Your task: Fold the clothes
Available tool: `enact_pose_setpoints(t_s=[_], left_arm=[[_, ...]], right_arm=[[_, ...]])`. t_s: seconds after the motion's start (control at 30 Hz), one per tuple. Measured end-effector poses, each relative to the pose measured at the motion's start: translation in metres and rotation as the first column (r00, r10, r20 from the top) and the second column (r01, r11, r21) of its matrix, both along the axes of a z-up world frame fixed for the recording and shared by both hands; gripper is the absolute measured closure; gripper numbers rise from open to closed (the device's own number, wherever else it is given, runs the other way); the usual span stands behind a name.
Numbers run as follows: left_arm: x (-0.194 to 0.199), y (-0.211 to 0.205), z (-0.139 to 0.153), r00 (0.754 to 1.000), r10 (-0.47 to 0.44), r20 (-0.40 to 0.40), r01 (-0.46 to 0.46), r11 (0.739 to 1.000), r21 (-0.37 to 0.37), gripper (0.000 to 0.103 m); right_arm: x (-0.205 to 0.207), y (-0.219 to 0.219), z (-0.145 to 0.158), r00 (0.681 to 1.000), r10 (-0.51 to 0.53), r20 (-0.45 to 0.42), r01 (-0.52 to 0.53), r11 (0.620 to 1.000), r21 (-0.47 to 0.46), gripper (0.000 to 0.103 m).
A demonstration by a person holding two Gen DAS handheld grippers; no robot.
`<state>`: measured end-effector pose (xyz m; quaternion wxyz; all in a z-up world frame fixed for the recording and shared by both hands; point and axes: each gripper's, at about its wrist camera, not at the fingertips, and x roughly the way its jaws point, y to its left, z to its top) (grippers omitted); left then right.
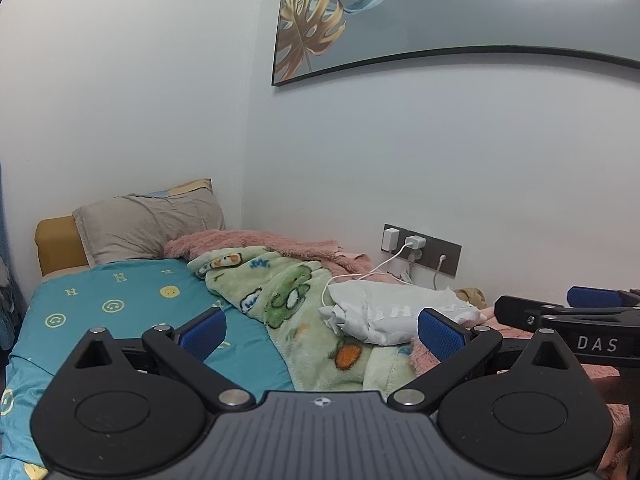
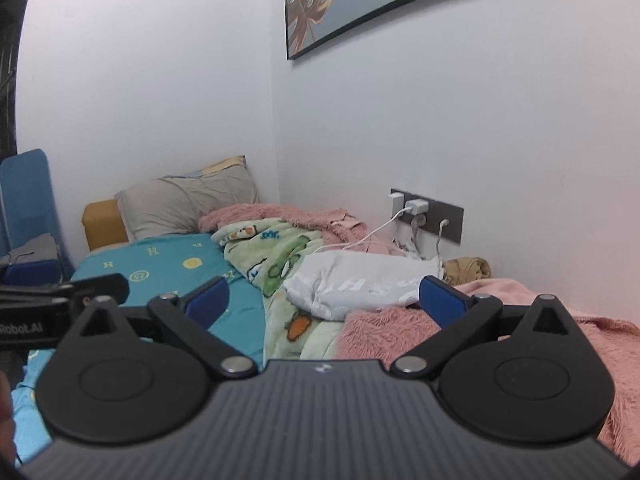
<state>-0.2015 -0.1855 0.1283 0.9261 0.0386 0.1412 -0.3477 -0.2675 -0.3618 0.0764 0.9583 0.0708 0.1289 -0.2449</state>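
Note:
A crumpled white garment (image 1: 384, 316) (image 2: 360, 284) with grey lettering lies on the bed, on top of a green cartoon-print blanket (image 1: 288, 292) (image 2: 280, 264). My left gripper (image 1: 322, 332) is open above the blanket, short of the garment, with nothing between its blue pads. My right gripper (image 2: 324, 300) is open too, jaws wide, hovering in front of the garment without touching it. In the left wrist view the right gripper's body (image 1: 576, 320) shows at the right edge. The left gripper's body (image 2: 48, 304) shows at the left edge of the right wrist view.
A fluffy pink blanket (image 2: 520, 312) (image 1: 256, 240) covers the right side of the bed. A teal smiley-print sheet (image 1: 120, 300) (image 2: 160, 268) lies at left. A grey pillow (image 1: 148, 224) leans at the head. White charger cables (image 1: 360, 276) run from a wall socket strip (image 1: 420, 248) onto the bed.

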Motion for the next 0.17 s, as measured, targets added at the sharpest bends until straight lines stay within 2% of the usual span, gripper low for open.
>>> enact_pose_setpoints(t_s=[0.17], left_arm=[[-0.0033, -0.0026, 0.0004, 1.0, 0.002, 0.004, -0.002, 1.0, 0.006, 0.0]], right_arm=[[0.0005, 0.0001, -0.0022, 1.0, -0.02, -0.016, 0.021, 1.0, 0.019, 0.0]])
